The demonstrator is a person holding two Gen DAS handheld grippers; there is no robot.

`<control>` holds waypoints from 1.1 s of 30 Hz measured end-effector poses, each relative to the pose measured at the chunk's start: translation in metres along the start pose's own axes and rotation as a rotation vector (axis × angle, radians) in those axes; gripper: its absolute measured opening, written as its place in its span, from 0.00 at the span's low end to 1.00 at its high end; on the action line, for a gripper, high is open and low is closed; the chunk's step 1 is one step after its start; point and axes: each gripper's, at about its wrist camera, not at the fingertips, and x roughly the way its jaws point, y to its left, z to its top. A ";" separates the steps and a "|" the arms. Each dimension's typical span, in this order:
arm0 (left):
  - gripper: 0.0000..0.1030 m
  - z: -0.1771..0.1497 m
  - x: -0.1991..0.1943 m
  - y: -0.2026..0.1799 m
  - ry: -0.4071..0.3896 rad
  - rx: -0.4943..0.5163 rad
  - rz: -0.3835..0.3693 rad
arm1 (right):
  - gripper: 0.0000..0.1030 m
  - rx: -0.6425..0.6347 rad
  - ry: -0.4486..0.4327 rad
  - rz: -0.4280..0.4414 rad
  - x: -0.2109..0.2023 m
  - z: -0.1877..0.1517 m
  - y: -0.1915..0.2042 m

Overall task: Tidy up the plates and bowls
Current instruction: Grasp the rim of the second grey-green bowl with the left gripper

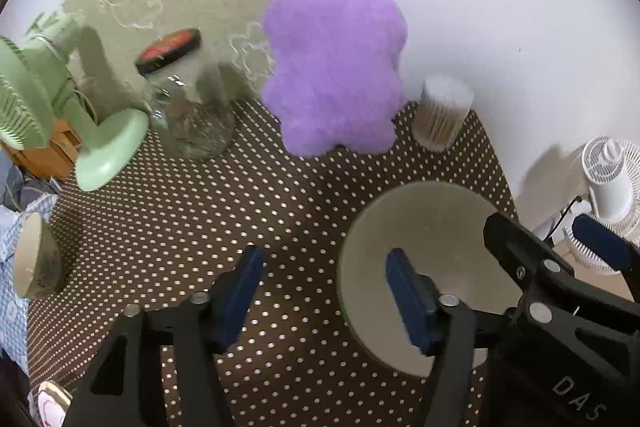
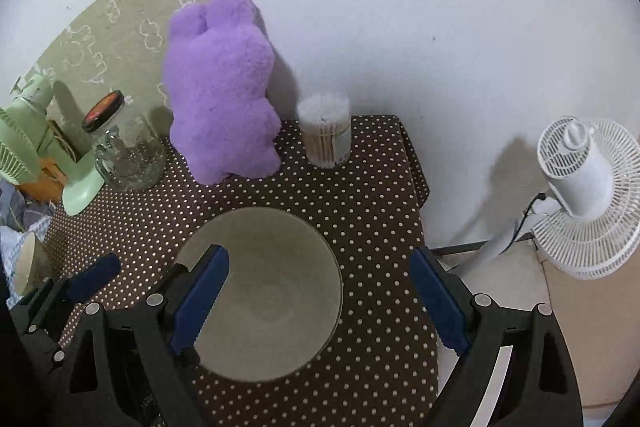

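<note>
A pale beige bowl stands upright on the brown dotted tablecloth; it also shows in the right wrist view. My left gripper is open, its right finger over the bowl's left rim, its left finger over the cloth. My right gripper is open wide and hangs above the bowl, its left finger over the bowl's left side, its right finger over the cloth to the right. A second beige bowl lies on its side at the table's left edge and also shows in the right wrist view.
At the back stand a purple plush toy, a glass jar with a black lid, a tub of cotton swabs and a green desk fan. A white floor fan stands beyond the table's right edge.
</note>
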 end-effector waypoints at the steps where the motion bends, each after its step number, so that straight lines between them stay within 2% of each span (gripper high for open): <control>1: 0.55 0.000 0.005 -0.001 0.008 0.006 -0.002 | 0.86 -0.003 0.005 -0.003 0.005 -0.001 -0.001; 3: 0.52 0.001 0.014 -0.003 0.023 0.009 0.008 | 0.83 0.007 0.023 0.000 0.014 -0.002 -0.002; 6: 0.43 0.003 0.026 -0.007 0.041 0.016 0.010 | 0.77 0.023 0.042 0.000 0.026 -0.004 -0.004; 10: 0.35 0.006 0.037 -0.013 0.056 0.033 0.017 | 0.65 0.039 0.072 0.008 0.039 -0.006 -0.007; 12: 0.34 0.006 0.041 -0.015 0.062 0.036 0.012 | 0.57 0.049 0.087 0.022 0.045 -0.007 -0.009; 16: 0.31 0.006 0.049 -0.018 0.079 0.037 -0.001 | 0.49 0.053 0.106 0.032 0.053 -0.006 -0.009; 21: 0.23 0.007 0.054 -0.026 0.083 0.056 -0.011 | 0.27 0.056 0.128 0.059 0.058 -0.003 -0.008; 28: 0.22 0.006 0.055 -0.026 0.089 0.060 -0.007 | 0.25 0.044 0.145 0.047 0.056 -0.003 -0.002; 33: 0.22 -0.003 0.036 -0.022 0.086 0.068 0.004 | 0.25 0.040 0.153 0.046 0.049 -0.008 -0.001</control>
